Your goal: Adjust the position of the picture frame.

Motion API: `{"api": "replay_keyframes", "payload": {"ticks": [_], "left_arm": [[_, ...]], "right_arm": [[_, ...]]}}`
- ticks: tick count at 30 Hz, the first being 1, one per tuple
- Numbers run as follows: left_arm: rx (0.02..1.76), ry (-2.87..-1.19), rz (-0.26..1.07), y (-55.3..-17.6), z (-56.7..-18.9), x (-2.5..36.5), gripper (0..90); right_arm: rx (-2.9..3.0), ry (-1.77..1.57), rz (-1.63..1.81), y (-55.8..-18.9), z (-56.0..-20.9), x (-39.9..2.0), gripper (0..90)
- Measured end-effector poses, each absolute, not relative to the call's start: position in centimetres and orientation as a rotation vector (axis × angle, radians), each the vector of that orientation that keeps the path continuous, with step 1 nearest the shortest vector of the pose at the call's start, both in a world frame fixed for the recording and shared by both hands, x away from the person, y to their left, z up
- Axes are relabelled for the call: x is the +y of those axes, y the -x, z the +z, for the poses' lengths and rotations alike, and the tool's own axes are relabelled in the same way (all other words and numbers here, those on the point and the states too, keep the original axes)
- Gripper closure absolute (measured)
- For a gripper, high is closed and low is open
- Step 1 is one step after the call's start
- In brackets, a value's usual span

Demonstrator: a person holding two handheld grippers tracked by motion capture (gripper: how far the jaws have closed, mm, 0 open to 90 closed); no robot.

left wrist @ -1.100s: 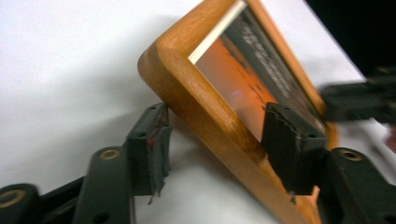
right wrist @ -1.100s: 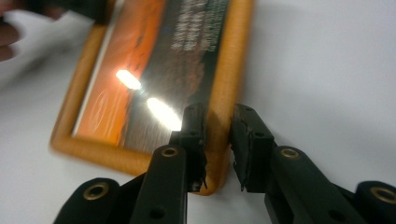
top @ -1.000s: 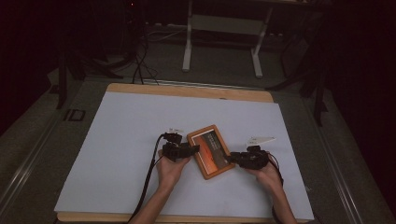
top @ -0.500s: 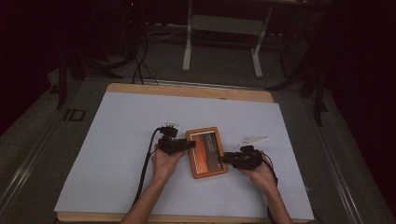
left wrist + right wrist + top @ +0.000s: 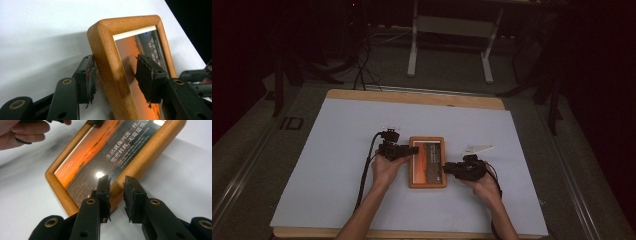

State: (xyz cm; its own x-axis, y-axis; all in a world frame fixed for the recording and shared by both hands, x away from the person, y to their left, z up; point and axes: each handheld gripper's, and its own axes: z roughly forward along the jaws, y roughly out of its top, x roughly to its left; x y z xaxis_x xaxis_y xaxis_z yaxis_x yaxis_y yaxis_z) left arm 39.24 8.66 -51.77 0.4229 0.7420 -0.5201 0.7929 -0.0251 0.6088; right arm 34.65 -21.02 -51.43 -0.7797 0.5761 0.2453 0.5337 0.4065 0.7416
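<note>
Wooden picture frame (image 5: 427,162) is being kept flat near the front of the white desk (image 5: 337,150). Its near right rail is being straddled by the right claw (image 5: 116,195), whose jaws have just been closing, one pad on the glass. Farther along, the left rail is being bracketed by the half-open left claw (image 5: 116,80).

Picture frame (image 5: 427,161) lies flat on the surface (image 5: 337,150), just below frame centre in the high view. Left claw (image 5: 412,150) straddles its upper left edge; right claw (image 5: 448,168) straddles its lower right edge. A small flat plate (image 5: 477,148) lies right of the picture frame, above the right claw.
</note>
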Motion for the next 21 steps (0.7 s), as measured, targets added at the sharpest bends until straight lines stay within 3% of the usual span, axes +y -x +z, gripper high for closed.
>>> {"api": "replay_keyframes", "payload": {"ticks": [21], "left_arm": [[1.334, -1.753, -0.090, -39.55, -51.95, 9.48, 50.7]], "right_arm": [[2.596, -1.001, 1.379, -34.36, -51.70, -19.95, 77.2]]}}
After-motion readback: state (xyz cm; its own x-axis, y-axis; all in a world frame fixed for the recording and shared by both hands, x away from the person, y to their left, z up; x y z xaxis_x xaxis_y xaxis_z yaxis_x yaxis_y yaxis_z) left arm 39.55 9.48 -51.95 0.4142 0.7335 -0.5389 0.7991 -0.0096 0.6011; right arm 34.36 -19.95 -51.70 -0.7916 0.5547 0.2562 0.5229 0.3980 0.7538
